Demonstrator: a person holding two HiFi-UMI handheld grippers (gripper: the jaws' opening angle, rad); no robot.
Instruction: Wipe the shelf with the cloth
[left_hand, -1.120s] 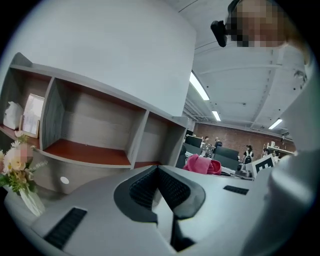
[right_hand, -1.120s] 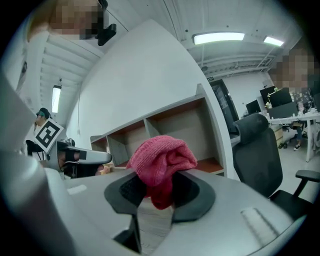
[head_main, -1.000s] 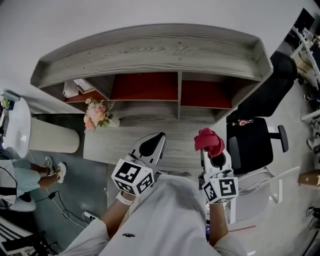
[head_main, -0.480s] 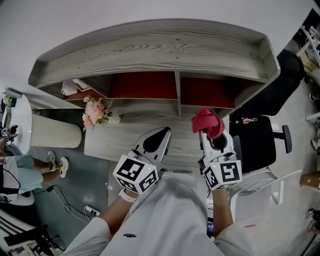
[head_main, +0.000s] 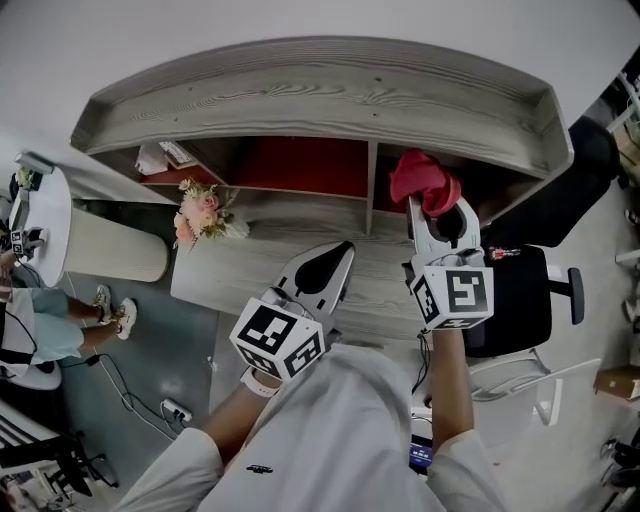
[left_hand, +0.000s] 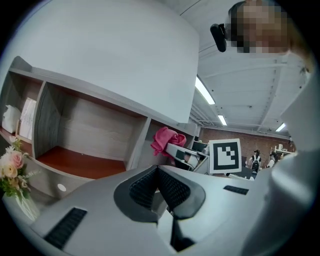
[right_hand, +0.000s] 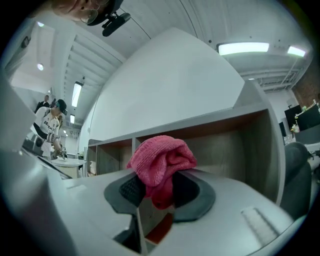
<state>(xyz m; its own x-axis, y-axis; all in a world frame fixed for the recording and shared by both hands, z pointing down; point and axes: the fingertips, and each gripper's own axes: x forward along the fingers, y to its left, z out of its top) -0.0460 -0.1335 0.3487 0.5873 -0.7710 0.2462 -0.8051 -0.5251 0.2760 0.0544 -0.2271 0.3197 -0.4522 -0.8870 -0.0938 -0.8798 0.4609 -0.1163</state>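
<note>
Holding: right gripper (head_main: 437, 205) clamps the pink cloth (head_main: 424, 178) at the shelf's (head_main: 320, 95) right compartment.
Bench (head_main: 235, 280): left gripper (head_main: 330, 262) above it, jaws together, empty.
Surroundings: flowers (head_main: 203, 213) left, black chair (head_main: 520, 300) right.
Obstacle: divider (head_main: 369, 185) just left of the cloth.

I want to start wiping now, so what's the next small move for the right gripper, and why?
Probably ease the right gripper forward and down until the pink cloth presses on the red floor of the right compartment. Its jaws clamp the cloth at that compartment's mouth, apparently not yet touching a surface.
</note>
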